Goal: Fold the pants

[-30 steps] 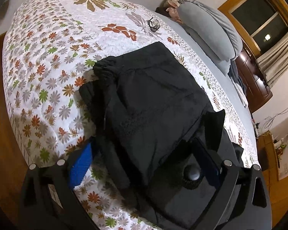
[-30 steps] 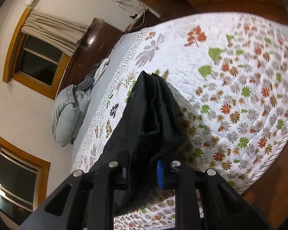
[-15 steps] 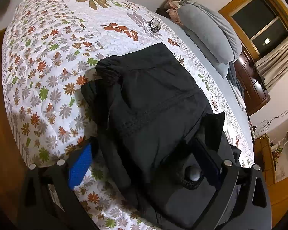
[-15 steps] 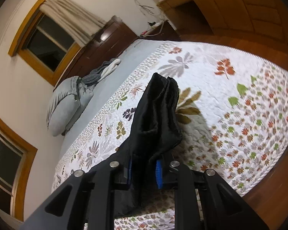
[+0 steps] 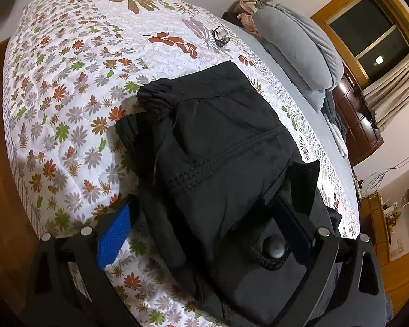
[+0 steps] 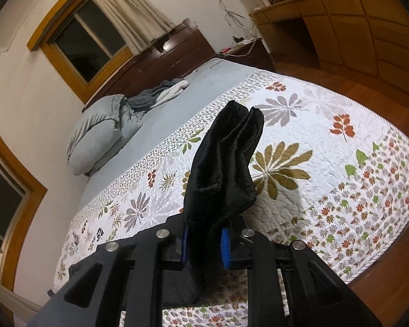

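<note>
The black pants (image 5: 212, 147) lie bunched on the floral quilt (image 5: 68, 87), waistband end toward the far side. My left gripper (image 5: 204, 234) is open, its blue pads wide apart on either side of the near part of the pants, with cloth lying between and over the right finger. In the right wrist view, my right gripper (image 6: 203, 241) is shut on a folded end of the pants (image 6: 226, 169) and holds it up above the quilt (image 6: 327, 169).
A pair of glasses (image 5: 220, 36) lies on the quilt beyond the pants. Grey pillows (image 5: 294, 51) and bedding sit at the bed's head. A dark wooden dresser (image 6: 161, 57) and windows stand behind. Wooden floor (image 6: 390, 286) borders the bed's edge.
My right gripper has lifted the pants end higher and tilted up, so more of the room and bed show. The left gripper has stayed nearly still over the pants.
</note>
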Demonstrator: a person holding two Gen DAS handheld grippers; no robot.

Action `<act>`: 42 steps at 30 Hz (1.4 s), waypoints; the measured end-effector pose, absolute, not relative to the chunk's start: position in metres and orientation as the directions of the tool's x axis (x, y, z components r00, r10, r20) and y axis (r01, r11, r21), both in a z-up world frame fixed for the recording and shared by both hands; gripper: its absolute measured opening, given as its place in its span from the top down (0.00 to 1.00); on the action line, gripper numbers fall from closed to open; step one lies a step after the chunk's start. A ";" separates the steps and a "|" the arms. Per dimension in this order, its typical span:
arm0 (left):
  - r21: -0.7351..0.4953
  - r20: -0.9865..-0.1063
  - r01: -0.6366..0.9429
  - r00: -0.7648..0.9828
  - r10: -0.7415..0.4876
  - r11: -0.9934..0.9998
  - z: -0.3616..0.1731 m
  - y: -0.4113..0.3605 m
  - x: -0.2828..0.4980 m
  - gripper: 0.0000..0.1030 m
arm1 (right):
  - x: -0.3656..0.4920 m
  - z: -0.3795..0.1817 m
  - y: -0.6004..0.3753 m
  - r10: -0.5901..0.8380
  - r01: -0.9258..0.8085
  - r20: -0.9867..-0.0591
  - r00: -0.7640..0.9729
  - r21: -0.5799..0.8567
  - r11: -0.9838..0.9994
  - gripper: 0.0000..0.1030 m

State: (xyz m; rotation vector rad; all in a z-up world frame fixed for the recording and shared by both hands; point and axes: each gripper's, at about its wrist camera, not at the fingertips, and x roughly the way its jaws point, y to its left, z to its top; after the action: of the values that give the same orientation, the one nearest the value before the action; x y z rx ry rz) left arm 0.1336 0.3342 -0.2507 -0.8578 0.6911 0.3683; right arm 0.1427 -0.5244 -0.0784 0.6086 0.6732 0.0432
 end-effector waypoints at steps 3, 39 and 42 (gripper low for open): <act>-0.566 -0.686 -0.555 0.727 0.026 0.610 -0.251 0.334 0.133 0.05 | 0.144 -0.070 -0.514 0.222 0.138 -0.574 0.788 0.516 0.845 0.82; -0.526 -0.718 -0.585 0.695 0.047 0.618 -0.250 0.331 0.145 0.05 | 0.148 -0.019 -0.423 0.147 -0.008 -0.541 0.828 0.251 0.968 0.84; -0.521 -0.721 -0.588 0.691 0.050 0.618 -0.249 0.331 0.147 0.05 | 0.149 -0.019 -0.423 0.151 -0.015 -0.537 0.830 0.249 0.968 0.84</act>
State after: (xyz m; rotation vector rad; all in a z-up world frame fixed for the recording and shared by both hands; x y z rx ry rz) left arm 0.1468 0.3307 -0.2494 -0.8318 0.7271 0.4072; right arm 0.1486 -0.4232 -0.0192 0.2397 0.5866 0.0889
